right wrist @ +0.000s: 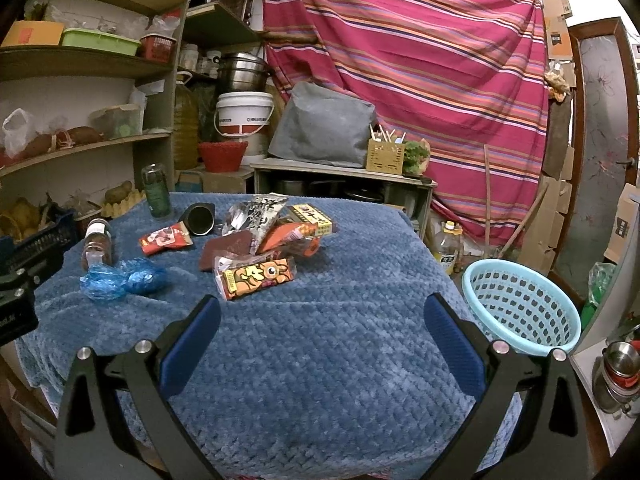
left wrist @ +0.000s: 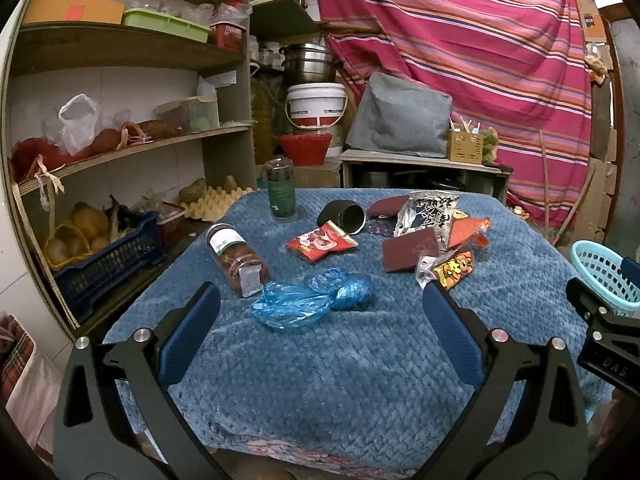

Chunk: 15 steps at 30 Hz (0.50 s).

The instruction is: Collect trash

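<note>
Hovering over the blue-quilted counter with the left gripper spread wide and gripping nothing, its fingers framing a crumpled, translucent blue plastic bag lying just ahead between them. Holding the right gripper equally wide and empty, with a glossy orange cartoon snack wrapper lying flat just beyond its left finger and a heap of torn red, black-and-white and yellow packets piling up farther ahead. Sitting off past the right finger, at the counter's edge, a pale blue perforated basket.
</note>
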{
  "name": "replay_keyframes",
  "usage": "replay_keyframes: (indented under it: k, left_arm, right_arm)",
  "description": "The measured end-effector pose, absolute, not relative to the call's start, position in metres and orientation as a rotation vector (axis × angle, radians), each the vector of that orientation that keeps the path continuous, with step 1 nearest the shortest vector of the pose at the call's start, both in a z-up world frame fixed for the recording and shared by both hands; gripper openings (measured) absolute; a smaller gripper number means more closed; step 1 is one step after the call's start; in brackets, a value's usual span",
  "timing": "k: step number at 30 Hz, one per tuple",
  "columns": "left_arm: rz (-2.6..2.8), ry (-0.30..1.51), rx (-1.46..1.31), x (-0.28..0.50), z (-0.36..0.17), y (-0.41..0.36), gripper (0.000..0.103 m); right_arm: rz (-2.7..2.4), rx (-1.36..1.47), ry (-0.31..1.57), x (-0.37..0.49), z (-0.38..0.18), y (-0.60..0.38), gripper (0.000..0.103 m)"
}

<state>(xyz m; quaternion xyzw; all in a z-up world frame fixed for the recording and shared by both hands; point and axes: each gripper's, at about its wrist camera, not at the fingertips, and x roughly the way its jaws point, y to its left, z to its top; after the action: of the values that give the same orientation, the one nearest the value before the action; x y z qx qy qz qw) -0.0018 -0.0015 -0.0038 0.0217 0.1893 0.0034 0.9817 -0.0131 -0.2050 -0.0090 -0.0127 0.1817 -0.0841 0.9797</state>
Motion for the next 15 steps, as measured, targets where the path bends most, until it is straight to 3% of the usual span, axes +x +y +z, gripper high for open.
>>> replay_keyframes:
  k: [15]
  left_arm:
    - [-0.005, 0.392, 0.034, -0.0013, -0.0055, -0.003, 0.098]
  right_arm:
    - [-0.174, -0.02, 0.368, -0.0138, -0.0103, -0.2091, 0.099]
